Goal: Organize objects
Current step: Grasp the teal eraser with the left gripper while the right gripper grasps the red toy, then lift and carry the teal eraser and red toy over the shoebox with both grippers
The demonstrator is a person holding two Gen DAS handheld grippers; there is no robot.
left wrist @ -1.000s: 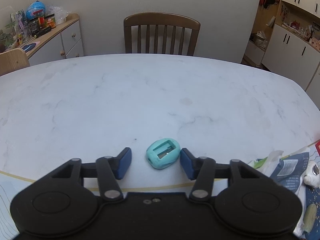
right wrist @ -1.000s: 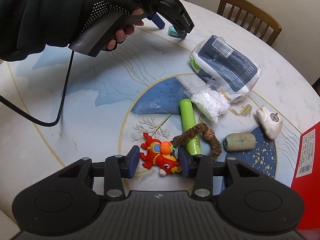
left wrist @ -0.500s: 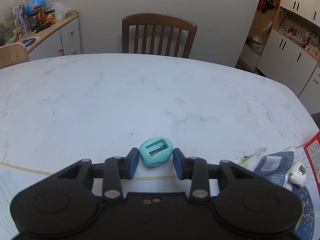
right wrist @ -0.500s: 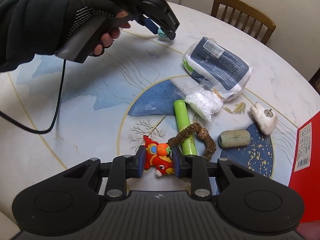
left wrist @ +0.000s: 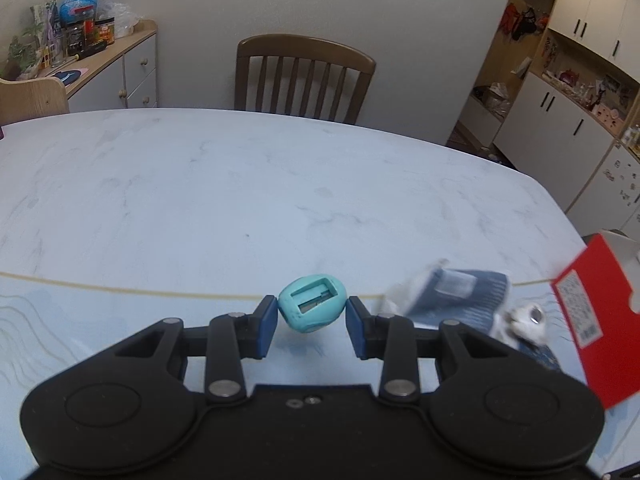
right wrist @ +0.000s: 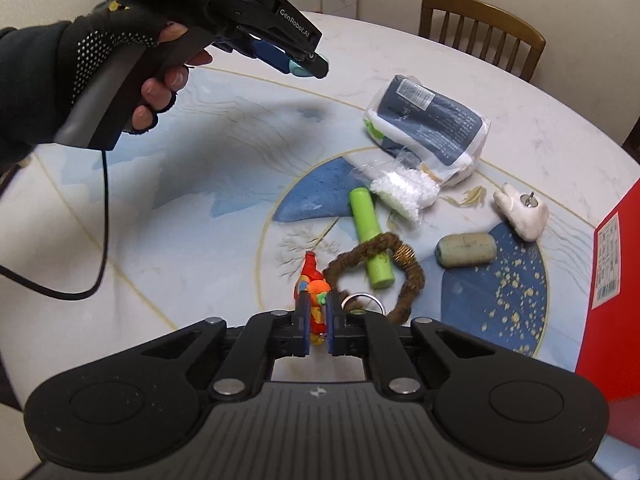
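Note:
My left gripper (left wrist: 312,316) is shut on a small teal sharpener-like piece (left wrist: 313,308) and holds it above the table. From the right wrist view that left gripper (right wrist: 304,65) hangs high at the upper left in a gloved hand (right wrist: 92,64), with the teal piece (right wrist: 297,69) peeking between its blue pads. My right gripper (right wrist: 317,326) is shut on a red and orange toy figure (right wrist: 313,280), low over the patterned mat (right wrist: 200,184).
On the mat lie a green tube (right wrist: 370,236), a brown looped band (right wrist: 384,268), a metal ring (right wrist: 362,302), a grey-green block (right wrist: 466,250), a white tooth-shaped charm (right wrist: 520,212) and a dark blue packet (right wrist: 430,120). A red box (right wrist: 612,288) stands at the right. A wooden chair (left wrist: 304,76) sits behind the table.
Both grippers went from open to shut: the left closed on the teal piece and lifted it off the table, the right closed on the red toy figure.

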